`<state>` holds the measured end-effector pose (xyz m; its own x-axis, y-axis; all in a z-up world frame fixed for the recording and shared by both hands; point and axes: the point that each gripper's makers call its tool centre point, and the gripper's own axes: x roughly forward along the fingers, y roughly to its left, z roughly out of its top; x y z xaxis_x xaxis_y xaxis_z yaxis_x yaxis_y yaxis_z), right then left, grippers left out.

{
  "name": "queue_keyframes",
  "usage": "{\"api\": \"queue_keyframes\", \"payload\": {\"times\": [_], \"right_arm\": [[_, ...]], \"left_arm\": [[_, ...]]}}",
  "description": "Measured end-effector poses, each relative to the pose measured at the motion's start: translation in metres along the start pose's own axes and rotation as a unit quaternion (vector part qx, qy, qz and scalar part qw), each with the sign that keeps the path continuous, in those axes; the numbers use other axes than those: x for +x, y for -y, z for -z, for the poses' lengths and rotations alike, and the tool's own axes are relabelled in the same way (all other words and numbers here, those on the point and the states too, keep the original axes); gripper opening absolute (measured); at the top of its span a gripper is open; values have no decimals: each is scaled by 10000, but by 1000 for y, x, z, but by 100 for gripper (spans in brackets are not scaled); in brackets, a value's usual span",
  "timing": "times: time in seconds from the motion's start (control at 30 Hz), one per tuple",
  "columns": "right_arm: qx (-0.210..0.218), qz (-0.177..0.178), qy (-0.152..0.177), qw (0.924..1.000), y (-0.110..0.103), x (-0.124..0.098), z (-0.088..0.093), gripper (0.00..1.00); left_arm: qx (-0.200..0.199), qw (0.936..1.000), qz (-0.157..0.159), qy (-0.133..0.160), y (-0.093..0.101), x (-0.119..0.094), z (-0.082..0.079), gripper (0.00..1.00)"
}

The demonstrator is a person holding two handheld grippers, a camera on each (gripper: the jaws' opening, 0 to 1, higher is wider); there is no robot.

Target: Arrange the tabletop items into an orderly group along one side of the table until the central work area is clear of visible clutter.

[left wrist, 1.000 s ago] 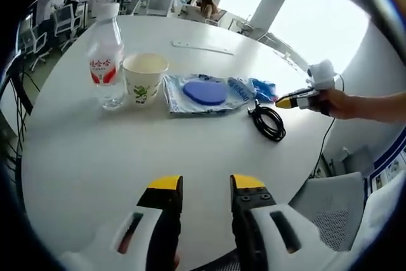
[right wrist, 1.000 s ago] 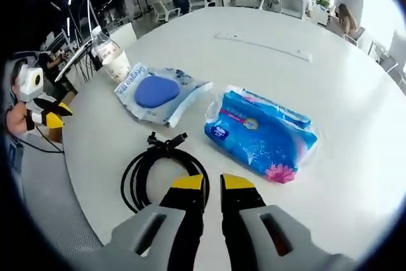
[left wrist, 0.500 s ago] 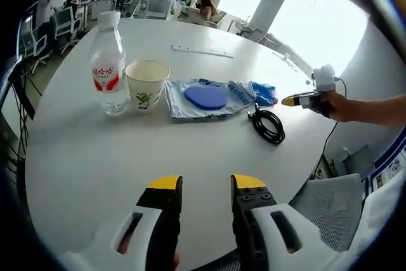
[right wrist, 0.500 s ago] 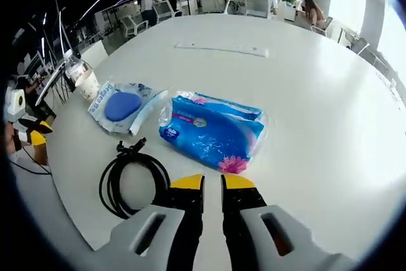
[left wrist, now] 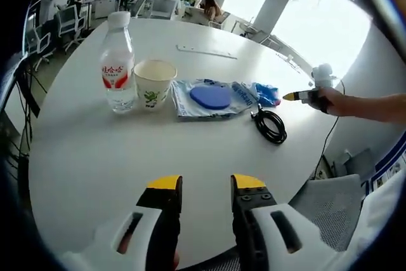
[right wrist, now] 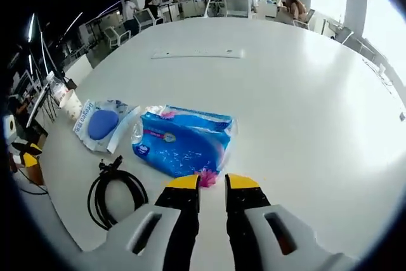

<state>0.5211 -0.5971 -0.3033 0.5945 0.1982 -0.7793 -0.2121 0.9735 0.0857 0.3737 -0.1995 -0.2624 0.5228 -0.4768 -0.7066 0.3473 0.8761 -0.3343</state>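
In the left gripper view, our left gripper [left wrist: 205, 187] hovers with jaws apart, empty, near the table [left wrist: 95, 157] edge; bottle [left wrist: 118, 61], cup [left wrist: 155, 82], pouch [left wrist: 212, 98] and cable [left wrist: 271, 124] form a row.

In the right gripper view, our right gripper [right wrist: 212, 185], jaws slightly apart, faces the blue tissue pack [right wrist: 179, 147] just beyond its tips. We judge grasping it comes next.

A clear water bottle [left wrist: 118, 61] with red label stands upright at far left, touching a paper cup [left wrist: 154, 83]; rightward lie a flat blue-disc packet [left wrist: 208, 96], blue tissue pack [right wrist: 179, 147], and coiled black cable [left wrist: 271, 125].
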Motion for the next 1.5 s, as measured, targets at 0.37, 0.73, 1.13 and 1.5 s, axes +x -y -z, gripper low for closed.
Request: {"api": "queue_keyframes", "payload": {"times": [0.37,0.73,1.13,1.5], "right_arm": [[217,33,-29,9998,0,9,-8,9],[-108,50,-196,9997,0,14,1,2],[-237,-61,-154,9996,2,12,0,0],[1,19,-133,9999,1,13,-1,0]], "left_arm": [[-64,9999,-154,7,-6,-11,0,29],[-115,9996,-264,-18,-7,-16,5,29],[-140,9996,-252,-52,-2,-14,9,29],[-156,9996,-240,-30,-2,-13,7,29]]}}
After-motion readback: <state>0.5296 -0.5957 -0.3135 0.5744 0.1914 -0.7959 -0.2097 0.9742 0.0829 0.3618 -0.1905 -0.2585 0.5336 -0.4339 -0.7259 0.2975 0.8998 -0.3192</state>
